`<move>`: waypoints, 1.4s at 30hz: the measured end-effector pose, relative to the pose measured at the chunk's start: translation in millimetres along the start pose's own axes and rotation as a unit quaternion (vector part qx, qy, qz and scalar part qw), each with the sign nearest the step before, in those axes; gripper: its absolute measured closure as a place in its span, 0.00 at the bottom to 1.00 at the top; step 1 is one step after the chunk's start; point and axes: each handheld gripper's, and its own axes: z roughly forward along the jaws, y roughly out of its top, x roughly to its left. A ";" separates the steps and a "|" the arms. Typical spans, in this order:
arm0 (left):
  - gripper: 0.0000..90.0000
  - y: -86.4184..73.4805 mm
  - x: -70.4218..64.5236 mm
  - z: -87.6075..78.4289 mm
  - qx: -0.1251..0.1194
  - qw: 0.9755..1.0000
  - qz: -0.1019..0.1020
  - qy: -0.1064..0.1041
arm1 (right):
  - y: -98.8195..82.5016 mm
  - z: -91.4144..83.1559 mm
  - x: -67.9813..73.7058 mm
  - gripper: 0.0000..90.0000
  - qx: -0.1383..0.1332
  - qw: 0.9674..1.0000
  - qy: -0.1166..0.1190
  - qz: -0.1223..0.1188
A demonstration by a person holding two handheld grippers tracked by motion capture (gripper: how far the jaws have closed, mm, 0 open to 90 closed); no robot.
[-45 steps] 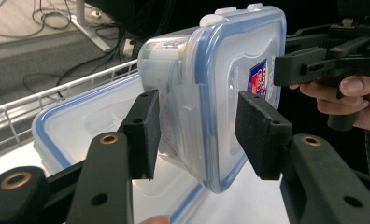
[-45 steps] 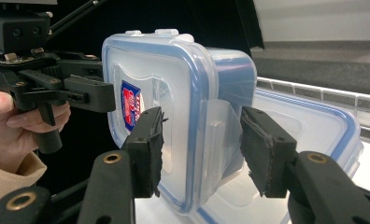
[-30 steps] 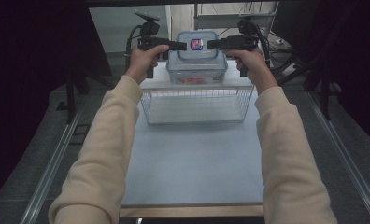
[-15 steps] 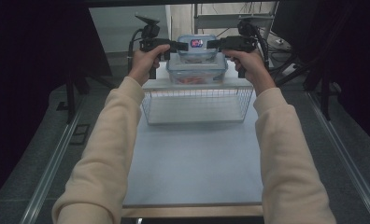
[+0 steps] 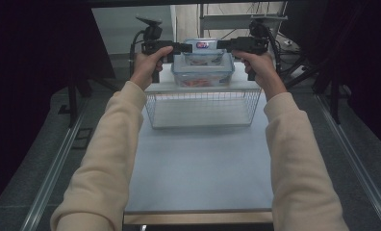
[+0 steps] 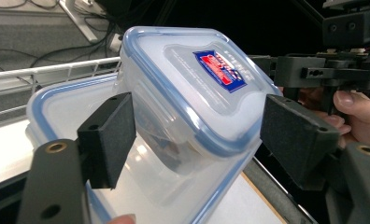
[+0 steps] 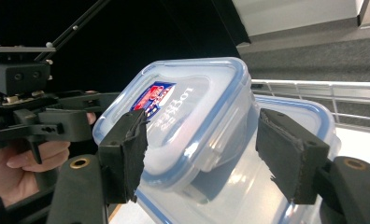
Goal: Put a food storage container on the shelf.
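we see the desk [image 5: 198, 168] with a wide bare stretch on the near side. across its far part stands a wire basket [image 5: 203, 108], nothing visible inside. behind it sits a large lidded box [image 5: 203, 76] with something reddish in it, and a small lidded box [image 5: 204, 48] rests tilted on top. our left claw [image 5: 187, 47] and right claw [image 5: 220, 45] flank the small box; both have just been opening, jaws spread, with the small box between them, unpinched.
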 end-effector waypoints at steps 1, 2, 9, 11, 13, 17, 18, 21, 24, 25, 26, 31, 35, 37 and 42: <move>0.28 -0.9 -1.0 -2.4 -0.001 1.000 0.002 0.000 | -1.1 -1.6 0.3 0.37 0.000 1.000 0.001 -0.003; 0.28 -2.1 -2.1 -4.9 -0.003 1.000 0.004 0.001 | -2.3 -3.3 1.0 0.37 0.000 1.000 0.001 -0.005; 0.27 -14.0 -8.8 -19.9 -0.017 1.000 0.018 0.005 | -10.8 -19.5 6.4 0.36 -0.003 1.000 -0.001 -0.017; 0.27 -18.4 -9.6 -22.2 -0.017 1.000 0.021 0.008 | -13.3 -25.0 7.8 0.36 -0.005 1.000 -0.002 -0.020; 0.27 -24.0 -10.7 -25.2 -0.013 1.000 0.027 0.010 | -16.2 -29.9 9.5 0.36 -0.007 1.000 -0.001 -0.025; 0.27 -33.1 -14.9 -30.6 -0.007 0.999 0.037 0.010 | -24.7 -37.9 12.3 0.36 -0.008 0.999 0.000 -0.040; 0.27 -36.2 -16.1 -32.8 -0.007 0.999 0.041 0.010 | -27.7 -39.8 13.2 0.36 -0.007 0.999 0.000 -0.043; 0.27 -44.3 -19.1 -37.4 -0.006 0.999 0.044 0.010 | -37.5 -45.8 14.6 0.36 -0.006 0.999 0.003 -0.050; 0.27 -54.4 -21.7 -41.3 -0.004 0.999 0.050 0.012 | -47.9 -51.3 14.9 0.36 -0.007 0.998 0.008 -0.055; 0.27 -57.8 -22.5 -42.1 -0.005 0.999 0.050 0.011 | -51.5 -53.0 15.0 0.36 -0.005 0.998 0.008 -0.058; 0.27 -61.7 -23.2 -43.4 -0.003 0.998 0.054 0.011 | -55.2 -54.5 15.1 0.36 -0.005 0.998 0.009 -0.061; 0.28 -73.8 -26.7 -44.0 0.006 0.998 0.062 0.022 | -70.9 -58.6 13.7 0.36 -0.002 0.997 0.015 -0.070; 0.28 -83.0 -27.4 -45.2 0.006 0.998 0.067 0.019 | -82.2 -61.6 11.4 0.36 -0.002 0.997 0.020 -0.076; 0.28 -89.0 -27.8 -46.1 0.001 0.998 0.068 0.016 | -88.3 -63.6 9.1 0.36 -0.006 0.997 0.025 -0.074; 0.28 -106.1 -30.2 -47.9 0.001 0.997 0.079 0.015 | -103.6 -68.4 2.0 0.36 -0.011 0.997 0.035 -0.075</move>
